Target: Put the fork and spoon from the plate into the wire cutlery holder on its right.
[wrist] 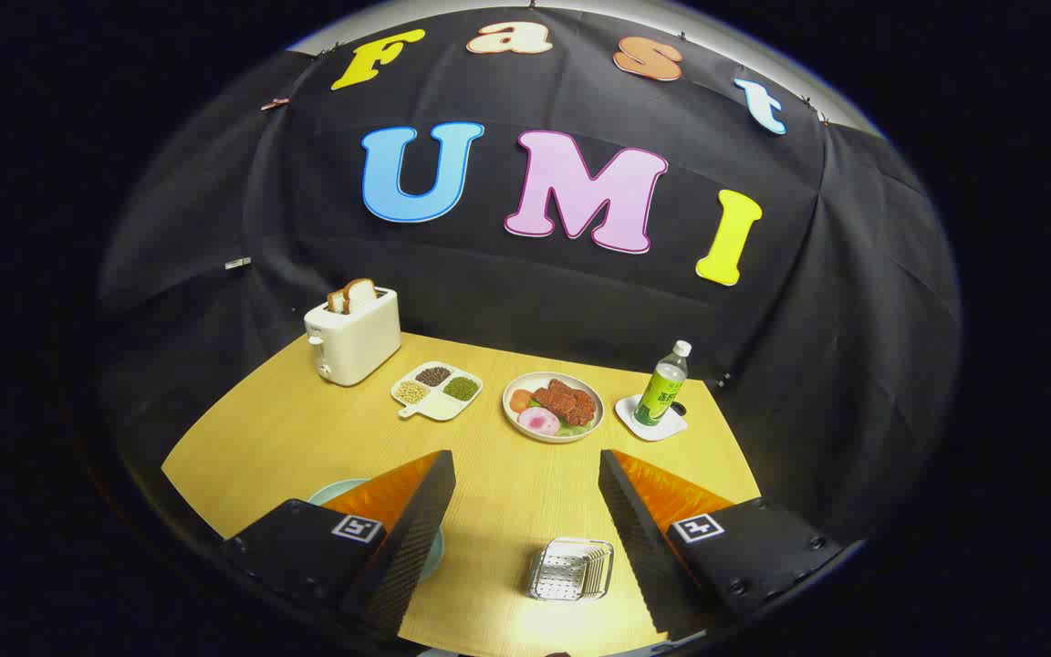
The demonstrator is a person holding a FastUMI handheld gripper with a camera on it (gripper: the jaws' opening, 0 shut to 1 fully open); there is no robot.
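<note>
The gripper [525, 511] is hovering wide open and empty above the wire cutlery holder [571, 569] — seemingly before any pickup — needing to swing down toward the plate [334, 493] half-hidden behind its left finger.

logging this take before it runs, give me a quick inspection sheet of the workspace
Surface: pale wooden table, evenly lit.
Job's things: wire cutlery holder between the fingers, nearer the right one; it looks empty. Pale green plate mostly hidden behind the left finger; fork and spoon cannot be made out.
Clutter: toaster with bread slices, divided dish of beans, plate of food, green bottle on a white coaster, all beyond the fingers.
Grippers: gripper open, fingers wide apart, holding nothing.
Cables: nothing seen.
Surroundings: black cloth wall behind the table.
</note>
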